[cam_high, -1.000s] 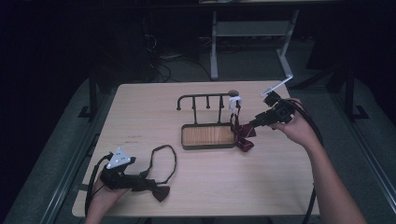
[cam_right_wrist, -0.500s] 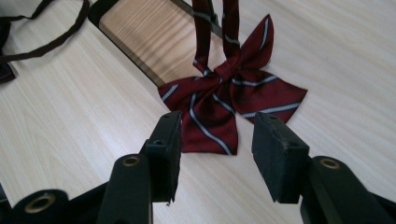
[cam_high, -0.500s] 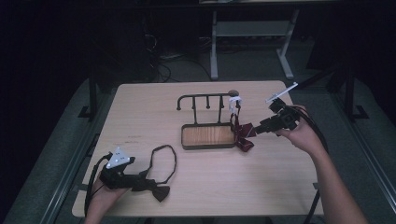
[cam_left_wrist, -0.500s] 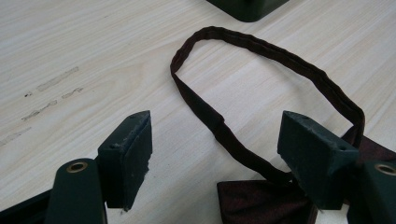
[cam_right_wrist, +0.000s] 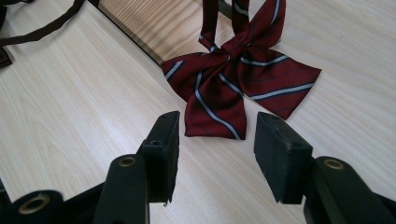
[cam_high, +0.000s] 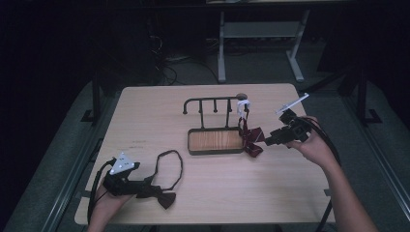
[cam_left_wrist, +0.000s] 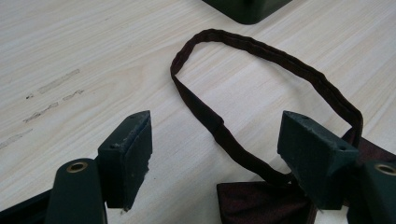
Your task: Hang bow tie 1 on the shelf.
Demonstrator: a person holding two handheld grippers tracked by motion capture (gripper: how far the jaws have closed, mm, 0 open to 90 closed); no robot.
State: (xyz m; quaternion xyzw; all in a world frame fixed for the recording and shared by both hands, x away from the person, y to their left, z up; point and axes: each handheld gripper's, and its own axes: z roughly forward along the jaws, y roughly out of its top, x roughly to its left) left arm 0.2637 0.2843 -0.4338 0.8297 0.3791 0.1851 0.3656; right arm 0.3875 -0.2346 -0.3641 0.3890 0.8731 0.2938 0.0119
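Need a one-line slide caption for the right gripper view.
Open right tongs poised just short of a striped maroon bow tie lying on the light wooden table beside the tray.

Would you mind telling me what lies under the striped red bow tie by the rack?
The striped red bow tie rests on the bare wooden table, one wing reaching the rack's tray edge. Its strap rises to a hook; whatever the cloth covers cannot be seen.
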